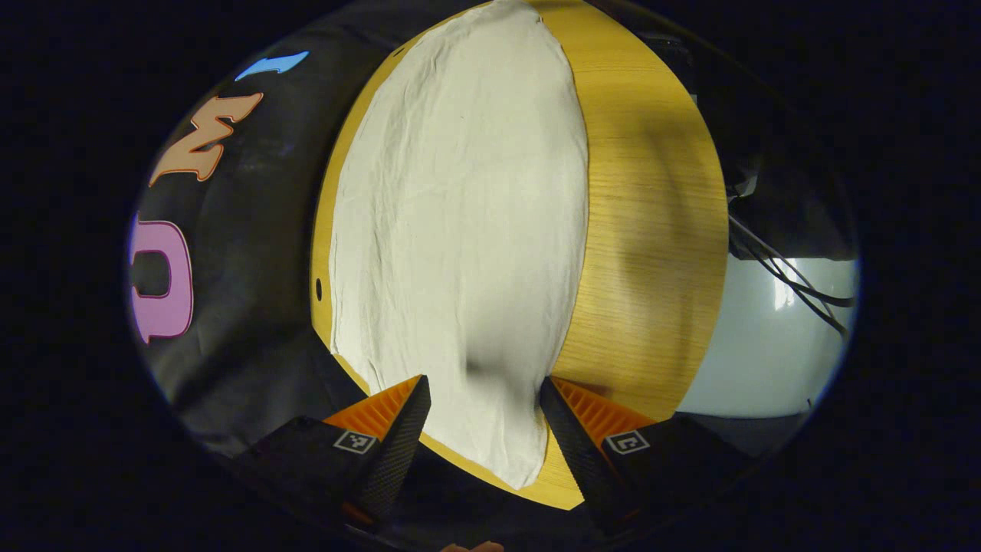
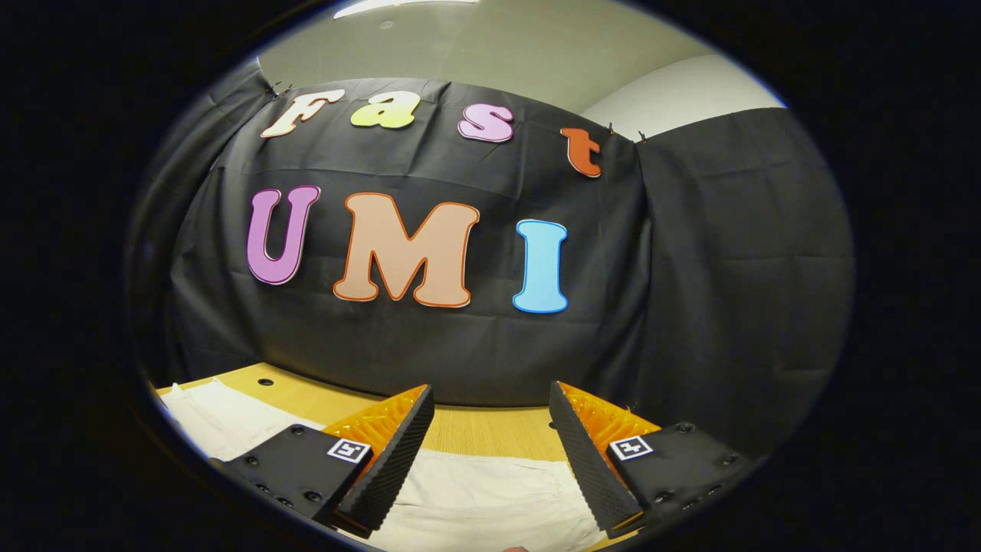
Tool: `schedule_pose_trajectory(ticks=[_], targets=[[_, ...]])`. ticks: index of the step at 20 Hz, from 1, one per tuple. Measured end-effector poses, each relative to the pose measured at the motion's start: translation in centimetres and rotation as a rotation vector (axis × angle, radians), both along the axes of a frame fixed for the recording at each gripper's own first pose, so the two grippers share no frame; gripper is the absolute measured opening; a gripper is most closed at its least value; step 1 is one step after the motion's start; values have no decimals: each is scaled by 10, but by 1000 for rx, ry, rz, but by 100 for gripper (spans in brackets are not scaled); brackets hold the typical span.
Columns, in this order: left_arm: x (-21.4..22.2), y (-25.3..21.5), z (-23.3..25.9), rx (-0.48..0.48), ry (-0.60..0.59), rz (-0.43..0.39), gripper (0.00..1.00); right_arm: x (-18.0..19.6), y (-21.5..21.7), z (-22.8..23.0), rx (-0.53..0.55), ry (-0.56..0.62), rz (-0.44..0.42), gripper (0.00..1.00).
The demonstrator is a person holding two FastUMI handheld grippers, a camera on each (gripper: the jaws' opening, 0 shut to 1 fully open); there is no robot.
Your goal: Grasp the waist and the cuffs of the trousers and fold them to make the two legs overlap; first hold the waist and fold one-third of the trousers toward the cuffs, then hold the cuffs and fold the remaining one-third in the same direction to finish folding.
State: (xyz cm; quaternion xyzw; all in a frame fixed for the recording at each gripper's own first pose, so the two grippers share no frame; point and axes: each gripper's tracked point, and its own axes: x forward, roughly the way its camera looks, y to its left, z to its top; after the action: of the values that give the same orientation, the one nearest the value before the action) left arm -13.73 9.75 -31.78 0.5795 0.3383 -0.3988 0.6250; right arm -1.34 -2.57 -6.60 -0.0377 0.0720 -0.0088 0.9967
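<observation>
- one pair of trousers, laid flat along the wooden surface.
- left gripper: held wide above the trousers, nothing gripped.
- right gripper: held wide, nothing gripped, trousers seen below.

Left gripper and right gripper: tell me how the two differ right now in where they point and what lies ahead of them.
The left gripper looks down along the pale trousers spread flat on the wooden table; the right gripper points level at the booth's black wall.
Trousers cloth lies between the left gripper's fingers; between the right gripper's fingers there is table and wall, with cloth lower down.
Shared: both have open jaws and grip nothing.
</observation>
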Motion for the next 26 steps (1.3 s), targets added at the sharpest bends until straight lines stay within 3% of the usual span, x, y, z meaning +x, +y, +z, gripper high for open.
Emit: schedule_pose_trajectory(ticks=[5,7,8,9,10,12,18,26], targets=[[11,-2,-10,1,25,44,90,-4,-10,-10,-18,21,-8,98],[8,2,-18,32,29,52,60,-6,-17,-19,-33,42,-10,97],[6,-1,-17,38,16,35,34,-9,-21,-22,-48,52,-11,97],[6,-2,-20,42,18,33,27,-12,-27,-26,-68,61,-10,97],[6,1,-23,38,19,41,12,-15,-31,-31,-91,75,-3,98],[6,1,-24,25,9,57,3,-24,-41,-42,-157,103,18,97],[1,3,-23,13,10,78,0,-47,-68,-77,-387,185,139,97],[-1,4,-22,19,-4,92,0,-89,-104,-150,-735,323,393,99]])
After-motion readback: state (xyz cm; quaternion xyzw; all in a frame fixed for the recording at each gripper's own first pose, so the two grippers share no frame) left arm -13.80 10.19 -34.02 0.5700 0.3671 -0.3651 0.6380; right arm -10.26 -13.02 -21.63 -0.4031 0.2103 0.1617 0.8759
